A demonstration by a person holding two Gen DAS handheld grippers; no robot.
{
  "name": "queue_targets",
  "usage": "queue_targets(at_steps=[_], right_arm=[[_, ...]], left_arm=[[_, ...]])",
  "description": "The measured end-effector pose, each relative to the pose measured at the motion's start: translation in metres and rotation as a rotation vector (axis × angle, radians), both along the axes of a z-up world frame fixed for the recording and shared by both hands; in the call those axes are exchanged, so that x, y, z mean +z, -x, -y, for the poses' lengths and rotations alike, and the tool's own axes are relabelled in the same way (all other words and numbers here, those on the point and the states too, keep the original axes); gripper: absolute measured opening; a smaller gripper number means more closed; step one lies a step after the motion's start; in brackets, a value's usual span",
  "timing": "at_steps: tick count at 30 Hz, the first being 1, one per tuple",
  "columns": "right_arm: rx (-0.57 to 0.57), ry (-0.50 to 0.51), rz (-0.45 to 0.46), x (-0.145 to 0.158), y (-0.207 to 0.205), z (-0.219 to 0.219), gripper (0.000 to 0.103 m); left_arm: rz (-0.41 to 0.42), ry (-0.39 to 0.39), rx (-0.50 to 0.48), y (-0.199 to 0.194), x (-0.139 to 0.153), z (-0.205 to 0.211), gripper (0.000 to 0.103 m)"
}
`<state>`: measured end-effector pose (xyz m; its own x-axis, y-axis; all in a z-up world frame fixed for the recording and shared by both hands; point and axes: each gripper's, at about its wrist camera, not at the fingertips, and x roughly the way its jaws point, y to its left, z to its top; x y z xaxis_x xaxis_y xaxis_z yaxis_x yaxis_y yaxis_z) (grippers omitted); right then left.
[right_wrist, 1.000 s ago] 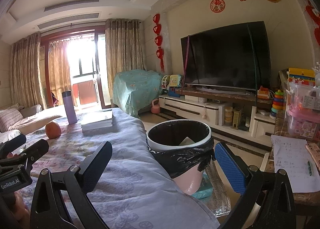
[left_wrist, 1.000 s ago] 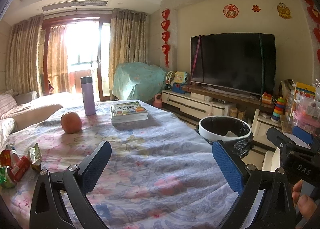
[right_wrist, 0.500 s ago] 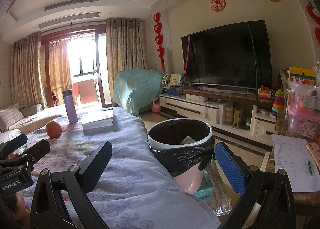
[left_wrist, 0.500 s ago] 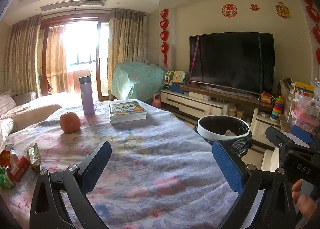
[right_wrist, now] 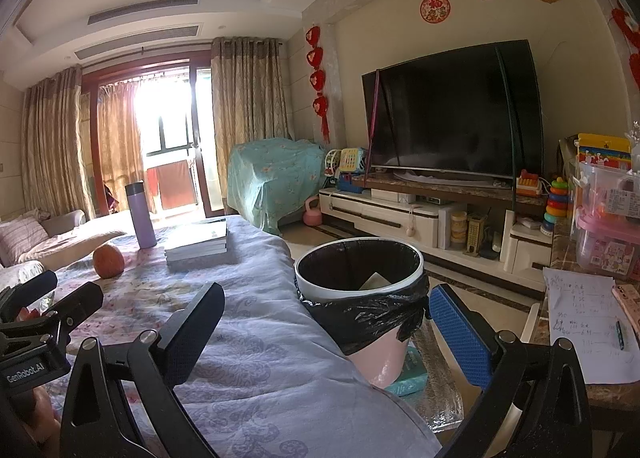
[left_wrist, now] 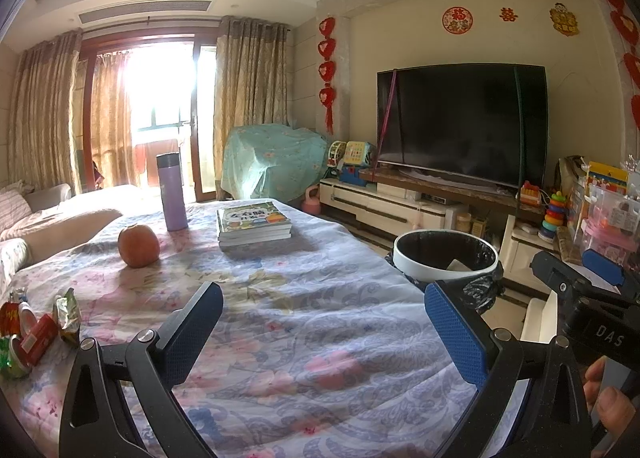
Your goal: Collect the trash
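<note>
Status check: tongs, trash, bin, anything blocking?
Left tongs open, empty. Right tongs open, empty. Wrappers untouched on the tablecloth's left edge. Bin beside table, nothing blocking.

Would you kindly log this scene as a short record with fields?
surface: table under a floral cloth
trash: wrappers at its left edge
bin: black-lined bin beside the table's right edge, paper inside
not trash: orange, purple flask, books
left hand-held gripper: open, empty
right hand-held gripper: open, empty
</note>
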<state>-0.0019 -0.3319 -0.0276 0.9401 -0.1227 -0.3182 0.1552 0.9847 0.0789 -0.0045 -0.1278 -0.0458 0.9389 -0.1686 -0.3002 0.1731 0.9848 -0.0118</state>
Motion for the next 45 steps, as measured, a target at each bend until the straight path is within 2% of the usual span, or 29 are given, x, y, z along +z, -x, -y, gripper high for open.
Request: queue_targets(at_steps=[34, 45], right_arm=[[0.003, -0.009, 0.001, 0.000, 0.000, -0.003, 0.103], [0.018, -0.038, -0.028, -0.002, -0.011, -0.012, 0.103]], left_arm=[[-0.007, -0.007, -0.012, -0.002, 0.001, 0.000, 0.102], [-0.026, -0.010, -0.017, -0.008, -0.002, -0.006, 0.102]])
